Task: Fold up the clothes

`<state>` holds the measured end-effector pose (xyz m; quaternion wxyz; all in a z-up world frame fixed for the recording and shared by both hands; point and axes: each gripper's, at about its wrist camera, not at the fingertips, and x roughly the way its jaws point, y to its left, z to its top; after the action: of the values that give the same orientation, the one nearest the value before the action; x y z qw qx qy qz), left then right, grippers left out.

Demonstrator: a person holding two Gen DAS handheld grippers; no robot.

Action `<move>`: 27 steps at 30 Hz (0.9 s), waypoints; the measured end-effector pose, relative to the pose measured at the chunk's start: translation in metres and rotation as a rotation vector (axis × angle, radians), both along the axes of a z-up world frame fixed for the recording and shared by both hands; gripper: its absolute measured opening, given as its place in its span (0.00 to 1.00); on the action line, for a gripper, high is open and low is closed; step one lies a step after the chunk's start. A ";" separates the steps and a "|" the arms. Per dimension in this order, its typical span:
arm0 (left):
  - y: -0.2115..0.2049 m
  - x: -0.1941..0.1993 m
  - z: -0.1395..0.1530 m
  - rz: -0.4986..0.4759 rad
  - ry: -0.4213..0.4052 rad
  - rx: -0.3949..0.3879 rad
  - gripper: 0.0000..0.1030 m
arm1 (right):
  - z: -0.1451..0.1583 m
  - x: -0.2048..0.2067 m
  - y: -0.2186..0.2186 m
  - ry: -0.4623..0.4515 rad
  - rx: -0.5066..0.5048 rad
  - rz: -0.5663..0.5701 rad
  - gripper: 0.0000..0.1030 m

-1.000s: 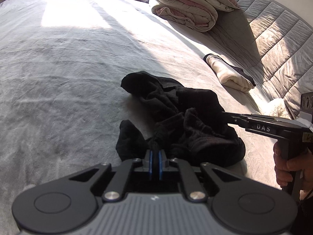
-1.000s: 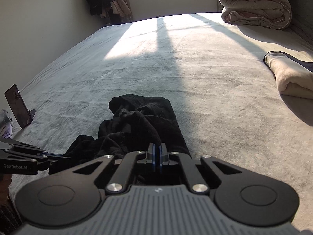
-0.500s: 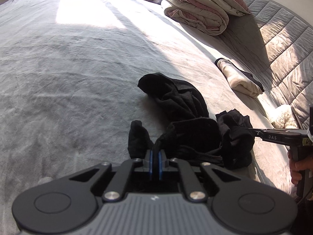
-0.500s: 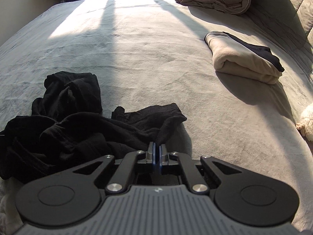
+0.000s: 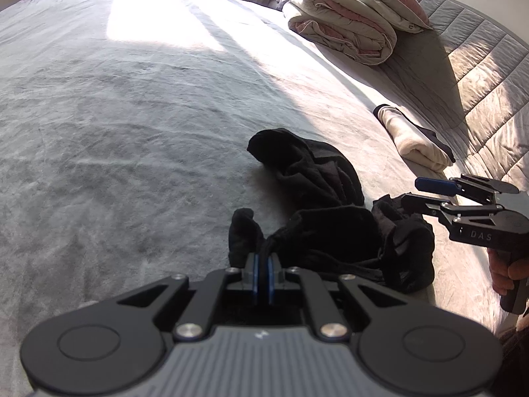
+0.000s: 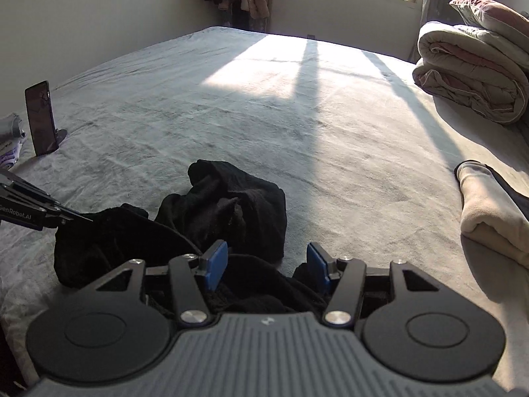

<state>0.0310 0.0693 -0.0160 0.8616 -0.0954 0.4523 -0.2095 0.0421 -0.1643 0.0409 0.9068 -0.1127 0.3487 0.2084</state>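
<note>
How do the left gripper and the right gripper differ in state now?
The left gripper is shut, pinching an edge of the black garment; the right gripper is open and pinches nothing. The left gripper's blue pads nearly meet; the right gripper's pads stand wide apart over the cloth. Both are black with blue pads and sit at the same garment.

Wide bed under a grey plush cover, sunlit toward the far edge. Crumpled black garment near the front edge. Rolled cream blanket toward the right edge. Folded quilt stack at the far right corner. Phone on a stand, upright at the left edge.
</note>
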 end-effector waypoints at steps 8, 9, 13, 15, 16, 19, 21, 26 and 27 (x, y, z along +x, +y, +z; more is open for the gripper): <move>0.009 0.010 -0.004 0.033 0.012 0.009 0.05 | -0.013 0.017 0.018 0.057 -0.126 0.302 0.45; 0.010 0.011 -0.005 0.035 0.015 0.011 0.05 | -0.015 0.018 0.019 0.062 -0.128 0.316 0.43; 0.013 0.015 -0.009 0.040 0.023 0.020 0.05 | -0.015 0.023 0.011 0.076 -0.090 0.324 0.40; 0.015 0.017 -0.011 0.043 0.026 0.022 0.05 | -0.014 0.025 0.005 0.079 -0.065 0.313 0.40; 0.016 0.017 -0.012 0.045 0.028 0.022 0.05 | -0.015 0.026 0.003 0.080 -0.064 0.305 0.39; 0.017 0.019 -0.014 0.048 0.031 0.023 0.05 | -0.019 0.030 -0.001 0.093 -0.055 0.282 0.37; 0.017 0.020 -0.014 0.048 0.031 0.025 0.05 | -0.025 0.032 -0.001 0.118 -0.042 0.278 0.36; 0.017 0.020 -0.013 0.059 0.023 0.030 0.05 | -0.039 0.027 0.009 0.137 -0.069 0.269 0.21; 0.018 0.020 -0.012 0.066 0.018 0.030 0.05 | -0.041 0.026 0.012 0.140 -0.076 0.267 0.15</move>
<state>0.0508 0.0874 -0.0285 0.8654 -0.0991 0.4597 -0.1734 0.0682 -0.1527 -0.0003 0.8397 -0.1774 0.4005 0.3209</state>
